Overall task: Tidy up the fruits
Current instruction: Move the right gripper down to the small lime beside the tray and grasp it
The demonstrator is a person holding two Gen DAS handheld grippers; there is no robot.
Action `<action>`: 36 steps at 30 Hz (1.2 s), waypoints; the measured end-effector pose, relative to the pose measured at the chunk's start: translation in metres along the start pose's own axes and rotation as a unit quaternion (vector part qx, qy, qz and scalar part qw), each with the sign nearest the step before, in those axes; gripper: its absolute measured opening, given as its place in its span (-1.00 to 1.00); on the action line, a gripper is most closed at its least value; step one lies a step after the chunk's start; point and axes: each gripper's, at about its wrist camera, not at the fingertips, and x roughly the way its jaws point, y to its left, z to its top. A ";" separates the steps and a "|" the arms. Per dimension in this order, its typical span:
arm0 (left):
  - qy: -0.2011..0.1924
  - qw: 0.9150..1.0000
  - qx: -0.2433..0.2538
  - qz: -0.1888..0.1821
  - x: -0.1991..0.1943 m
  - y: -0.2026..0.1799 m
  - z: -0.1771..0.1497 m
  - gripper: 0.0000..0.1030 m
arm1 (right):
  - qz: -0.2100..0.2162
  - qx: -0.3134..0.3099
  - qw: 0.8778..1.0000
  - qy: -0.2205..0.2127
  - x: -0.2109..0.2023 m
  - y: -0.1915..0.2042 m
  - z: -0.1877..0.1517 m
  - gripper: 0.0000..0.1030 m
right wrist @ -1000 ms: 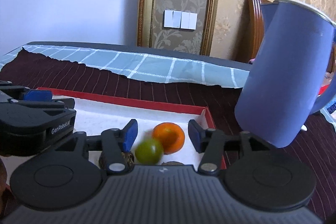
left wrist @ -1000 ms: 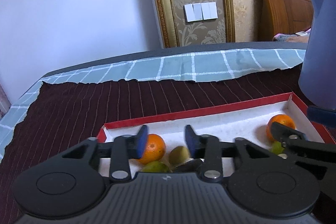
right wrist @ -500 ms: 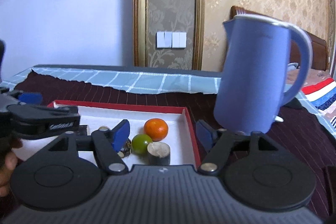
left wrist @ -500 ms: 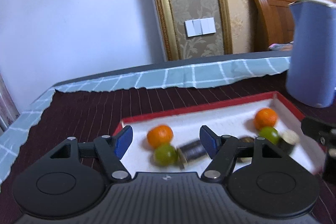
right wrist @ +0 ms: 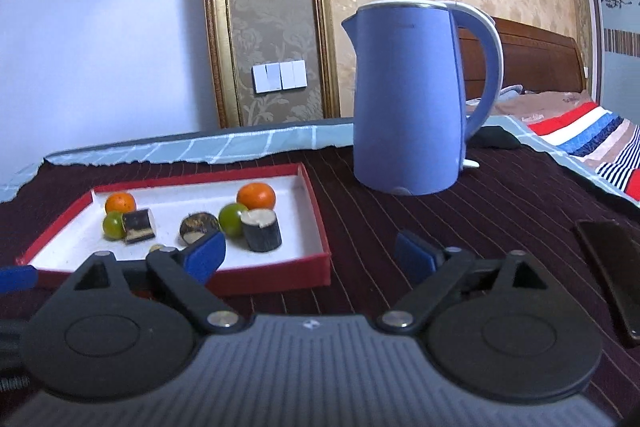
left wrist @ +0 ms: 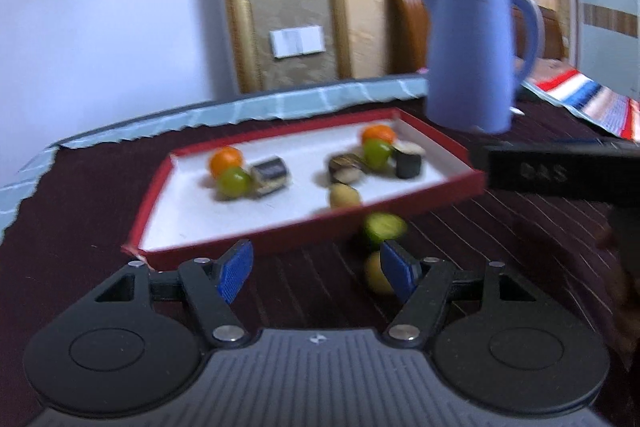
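- The left claw [left wrist: 316,273] stands half wide with nothing between its pads. Its jaws have just been opening.
- The right claw [right wrist: 310,251] stands very wide and is also empty. Its jaws have just been opening further.
- Most of the fruit already lies in the tray [left wrist: 160,195], in two clusters. In the left view one is at 11 o'clock and the other at 1 o'clock.
- Two fruits lie loose on the cloth [left wrist: 304,291], outside the tray's near wall.
- The green fruit [left wrist: 384,229] sits just beside that wall, at 1 o'clock from the left claw.
- The yellow fruit [left wrist: 374,277] lies nearer, at 3 o'clock. It is partly hidden behind the claw's right finger [left wrist: 396,273]. Blur hides whether they touch.
- Both loose fruits lie right of the gap between the pads, not in it.
- Both look roundish, so no long axis seems to govern the grasp. The blur leaves that unsure.
- In the right view neither loose fruit shows. That claw faces bare cloth, with the tray at 10 o'clock.
- Judgement: the left hand is nearer. It likely needs a shift towards 3 o'clock to put the yellow fruit between the pads.
- Risk: the right finger may nudge a fruit and set it rolling.
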 end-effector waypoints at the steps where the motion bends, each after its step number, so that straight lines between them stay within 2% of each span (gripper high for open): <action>1: 0.003 1.000 0.004 -0.005 0.002 -0.004 -0.002 0.36 | -0.001 -0.003 1.000 0.000 -0.002 0.000 -0.002 0.78; 4: 0.006 1.000 0.007 -0.023 0.009 -0.012 -0.002 0.36 | 0.001 -0.010 1.000 0.004 -0.002 0.001 -0.008 0.78; 7: 0.015 1.000 0.016 -0.015 0.018 -0.021 -0.001 0.35 | 0.002 -0.012 1.000 0.004 -0.002 0.001 -0.011 0.78; 10: 0.036 0.999 0.015 -0.028 0.028 -0.024 -0.003 0.26 | 0.001 -0.012 1.000 0.005 -0.002 0.000 -0.012 0.78; 12: 0.051 0.998 0.010 -0.040 0.036 -0.026 -0.005 0.10 | -0.001 -0.012 1.000 0.007 0.000 0.000 -0.013 0.79; 13: 0.058 0.998 0.008 -0.039 0.039 -0.026 -0.006 -0.05 | -0.001 -0.010 1.000 0.009 0.000 -0.001 -0.013 0.79; 14: 0.057 0.998 0.001 -0.040 0.041 -0.025 -0.007 -0.09 | 0.000 -0.006 1.000 0.012 0.001 -0.001 -0.013 0.79; 17: 0.059 0.997 -0.013 -0.052 0.041 -0.020 -0.005 -0.51 | 0.006 -0.004 1.000 0.019 0.003 -0.002 -0.015 0.79; 20: 0.060 0.996 -0.031 -0.060 0.040 -0.014 -0.005 -0.51 | -0.002 -0.017 1.000 0.023 0.004 0.002 -0.017 0.79; 25: 0.041 0.998 -0.030 -0.026 0.029 0.000 -0.008 -0.51 | 0.000 -0.045 0.998 0.031 0.005 0.013 -0.020 0.78; 30: 0.033 0.999 -0.035 0.010 0.020 0.025 -0.010 -0.51 | 0.032 -0.097 0.993 0.054 0.014 0.039 -0.025 0.78; 36: 0.047 0.997 -0.059 0.027 0.025 0.047 -0.015 -0.51 | 0.069 -0.136 0.984 0.088 0.032 0.070 -0.024 0.65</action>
